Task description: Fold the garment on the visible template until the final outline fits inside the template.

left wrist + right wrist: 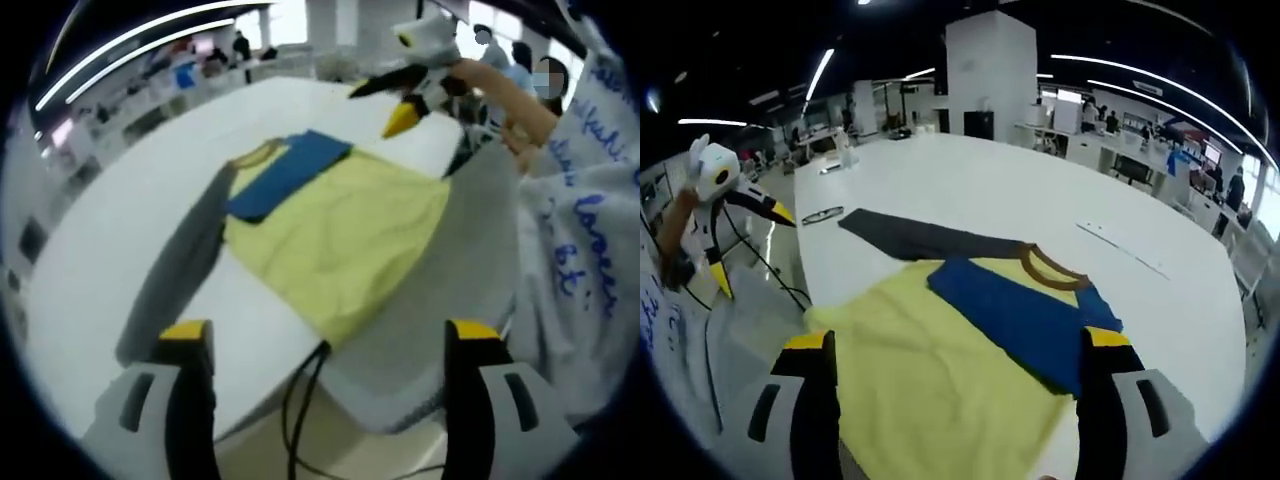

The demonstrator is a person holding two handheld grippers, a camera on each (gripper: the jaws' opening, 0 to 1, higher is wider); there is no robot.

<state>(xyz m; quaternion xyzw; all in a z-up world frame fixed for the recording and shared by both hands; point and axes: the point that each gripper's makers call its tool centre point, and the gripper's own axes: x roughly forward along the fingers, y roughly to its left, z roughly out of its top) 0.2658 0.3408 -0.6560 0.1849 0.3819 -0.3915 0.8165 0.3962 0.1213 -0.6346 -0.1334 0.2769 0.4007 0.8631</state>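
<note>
Both pairs of jaws stand wide apart with nothing between them, and the garment lies ahead of each, from opposite sides. In the right gripper view the right gripper [958,345] hangs directly over the yellow body of the garment [940,390], which fills the space between and beyond its jaws; just ahead and slightly right lies the blue template [1025,315], resting on the upper chest and reaching to the ochre collar [1055,268], and beyond that one grey sleeve [915,238] stretches away to the left across the white counter [1040,195]. In the left gripper view the left gripper [330,340] hovers off the counter's [130,215] near edge, with the garment [340,235] well ahead, the hem corner nearest its jaws, and a grey sleeve [175,265] running along the left toward them. The body's long axis, hem to collar, runs roughly straight away from each gripper. The yellow body spreads well past the template on every visible side, so folding seems barely begun. The right gripper looks the nearer one for a first grasp, on the yellow hem beneath it.
</note>
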